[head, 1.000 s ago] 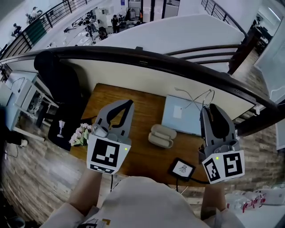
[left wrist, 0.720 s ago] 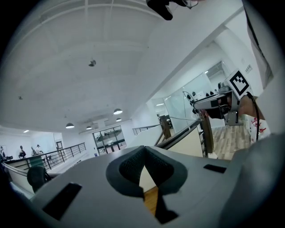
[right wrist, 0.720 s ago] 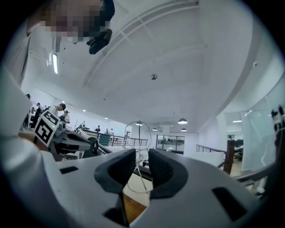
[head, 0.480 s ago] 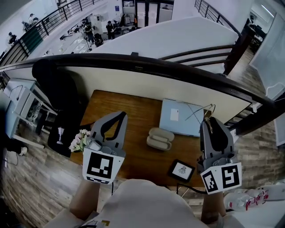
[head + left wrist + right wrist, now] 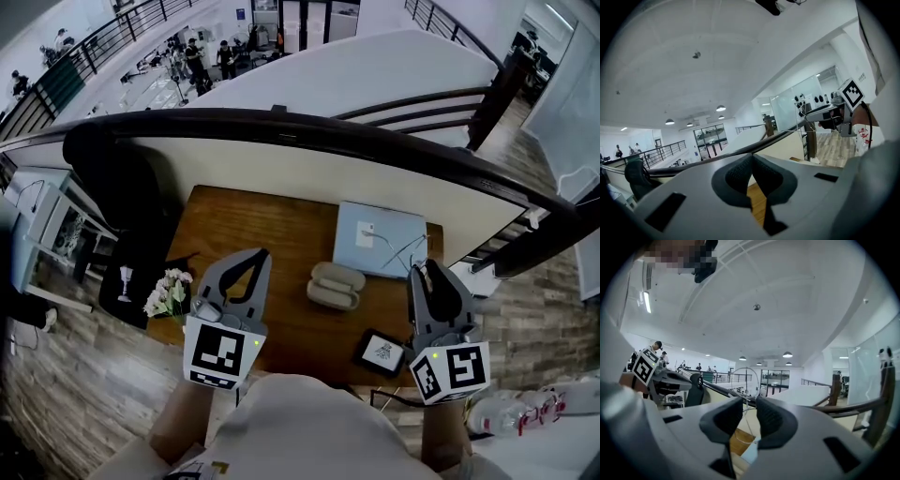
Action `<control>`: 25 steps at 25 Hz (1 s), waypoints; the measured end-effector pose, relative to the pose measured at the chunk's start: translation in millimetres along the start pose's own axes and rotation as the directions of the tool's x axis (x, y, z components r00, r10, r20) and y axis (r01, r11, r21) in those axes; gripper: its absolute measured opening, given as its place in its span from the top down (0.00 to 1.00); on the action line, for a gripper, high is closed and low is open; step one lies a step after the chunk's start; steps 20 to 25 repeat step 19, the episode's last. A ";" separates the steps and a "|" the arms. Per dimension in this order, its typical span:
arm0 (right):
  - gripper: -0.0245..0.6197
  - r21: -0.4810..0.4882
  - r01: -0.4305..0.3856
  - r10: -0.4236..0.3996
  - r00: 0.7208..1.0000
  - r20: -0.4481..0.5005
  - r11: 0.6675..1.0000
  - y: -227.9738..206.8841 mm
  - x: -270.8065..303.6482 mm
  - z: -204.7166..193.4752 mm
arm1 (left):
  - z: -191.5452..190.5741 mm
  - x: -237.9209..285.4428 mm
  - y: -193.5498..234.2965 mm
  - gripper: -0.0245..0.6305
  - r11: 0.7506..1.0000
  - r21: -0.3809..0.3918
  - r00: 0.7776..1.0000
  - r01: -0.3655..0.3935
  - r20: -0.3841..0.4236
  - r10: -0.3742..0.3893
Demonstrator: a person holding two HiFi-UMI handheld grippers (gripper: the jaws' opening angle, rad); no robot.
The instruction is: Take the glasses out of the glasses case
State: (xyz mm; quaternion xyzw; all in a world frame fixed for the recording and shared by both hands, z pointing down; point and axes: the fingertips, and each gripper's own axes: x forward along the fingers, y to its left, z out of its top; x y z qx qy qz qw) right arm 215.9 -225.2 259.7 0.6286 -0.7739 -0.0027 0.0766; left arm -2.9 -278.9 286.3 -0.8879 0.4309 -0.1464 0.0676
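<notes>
A beige glasses case [image 5: 336, 286] lies at the middle of the wooden table [image 5: 253, 220], showing two rounded halves side by side; I cannot make out any glasses. My left gripper [image 5: 259, 255] hovers to the case's left, over the table's near part, and its tips meet [image 5: 751, 157] with nothing between them. To the case's right, my right gripper [image 5: 427, 269] stands near the table's right edge. Its pads are a narrow gap apart [image 5: 749, 404] and hold nothing. Both grippers point away from me, roughly level, and neither touches the case.
Behind the case lies a pale blue laptop [image 5: 380, 239] with a white cable [image 5: 405, 246] looped over it. A small black pad [image 5: 382, 353] sits at the near right edge and a bunch of flowers [image 5: 167, 292] at the left edge. A dark railing [image 5: 328, 131] runs behind the table, and a black chair [image 5: 117, 178] stands at the left.
Both grippers have sunk and drawn back toward me, lower in the head view. The case has stayed where it was, and the jaws stand as before.
</notes>
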 end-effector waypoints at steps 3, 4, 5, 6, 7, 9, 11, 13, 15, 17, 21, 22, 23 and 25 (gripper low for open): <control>0.81 -0.006 -0.002 0.002 1.000 -0.005 1.000 -0.3 1.2 -1.6 | 4.9 1.8 -1.9 0.96 1.000 0.013 1.000 0.001 0.010 -0.001; 0.81 -0.003 -0.004 0.004 1.000 -0.004 1.000 -0.2 1.6 -1.8 | 5.7 2.4 -2.0 0.96 1.000 0.014 1.000 0.001 0.012 -0.001; 0.81 -0.002 -0.005 0.005 1.000 -0.004 1.000 0.1 1.9 -2.1 | 5.1 3.0 -1.8 0.96 1.000 0.015 1.000 0.000 0.010 0.000; 0.81 -0.002 -0.005 0.005 1.000 -0.004 1.000 0.4 2.1 -2.6 | 3.7 3.6 -1.6 0.96 1.000 0.016 1.000 -0.001 0.007 0.001; 0.81 -0.002 -0.006 0.006 1.000 -0.005 1.000 0.6 2.3 -3.1 | 2.4 4.3 -1.6 0.96 1.000 0.016 1.000 -0.001 0.004 0.001; 0.81 -0.003 -0.009 0.009 1.000 -0.007 1.000 0.6 2.6 -3.9 | 0.9 5.5 -2.6 0.96 1.000 0.014 1.000 0.001 0.001 -0.001; 0.81 -0.003 -0.011 0.011 1.000 -0.010 1.000 -0.2 2.3 -4.6 | 0.7 6.2 -4.6 0.96 1.000 0.014 1.000 0.005 -0.001 -0.005; 0.81 -0.002 -0.011 0.011 1.000 -0.013 1.000 -1.6 2.0 -5.5 | 1.0 6.7 -6.3 0.96 1.000 0.014 1.000 0.007 -0.003 -0.007; 0.81 0.000 -0.013 0.013 1.000 -0.015 1.000 -2.5 2.6 -6.2 | 0.9 7.3 -6.9 0.96 1.000 0.015 1.000 0.007 -0.006 -0.007; 0.81 0.002 -0.018 0.018 1.000 -0.016 1.000 -2.2 4.3 -7.0 | 0.0 7.9 -6.4 0.96 1.000 0.016 1.000 0.007 -0.012 -0.007; 0.81 0.002 -0.024 0.024 1.000 -0.017 1.000 -1.4 6.3 -8.3 | -1.2 8.1 -5.7 0.96 1.000 0.017 1.000 0.007 -0.018 -0.006; 0.81 0.002 -0.024 0.024 1.000 -0.017 1.000 -1.4 6.3 -8.3 | -1.2 8.1 -5.7 0.96 1.000 0.017 1.000 0.007 -0.018 -0.006; 0.81 0.002 -0.024 0.024 1.000 -0.017 1.000 -1.4 6.3 -8.3 | -1.2 8.1 -5.7 0.96 1.000 0.017 1.000 0.007 -0.018 -0.006; 0.81 0.002 -0.024 0.024 1.000 -0.017 1.000 -1.4 6.3 -8.3 | -1.2 8.1 -5.7 0.96 1.000 0.017 1.000 0.007 -0.018 -0.006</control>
